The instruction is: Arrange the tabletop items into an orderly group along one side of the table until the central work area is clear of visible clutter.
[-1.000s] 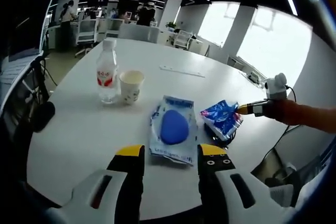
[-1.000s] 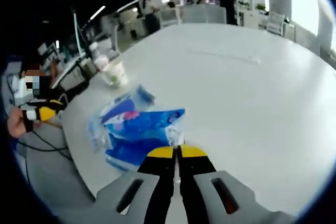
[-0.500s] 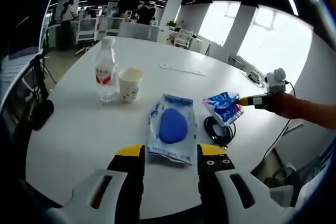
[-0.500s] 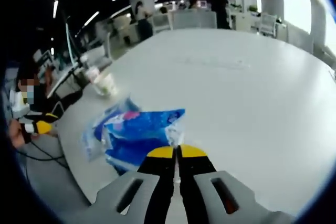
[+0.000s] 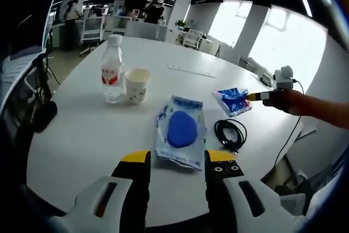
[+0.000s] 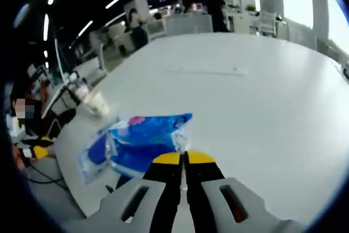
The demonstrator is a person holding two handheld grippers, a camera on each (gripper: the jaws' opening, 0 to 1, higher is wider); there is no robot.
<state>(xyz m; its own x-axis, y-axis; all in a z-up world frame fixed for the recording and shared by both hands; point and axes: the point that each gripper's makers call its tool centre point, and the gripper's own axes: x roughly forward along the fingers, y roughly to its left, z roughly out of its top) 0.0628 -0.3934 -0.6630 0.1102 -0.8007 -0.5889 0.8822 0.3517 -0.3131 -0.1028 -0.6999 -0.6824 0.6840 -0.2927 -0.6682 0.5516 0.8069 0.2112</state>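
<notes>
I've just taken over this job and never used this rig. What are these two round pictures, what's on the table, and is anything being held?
There is no robot arm here: a person holds a two-jaw tool in each hand, and a fisheye camera rides on each, looking along its jaws.

In the left gripper view, the left tool stands open and empty at the near edge of the white table. On the table lie a water bottle, a paper cup, a clear packet with a blue pad and a coiled black cable. The right tool comes in from the right, holding a blue snack bag above the table.

In the right gripper view, the right tool has its jaws shut on that snack bag.
</notes>
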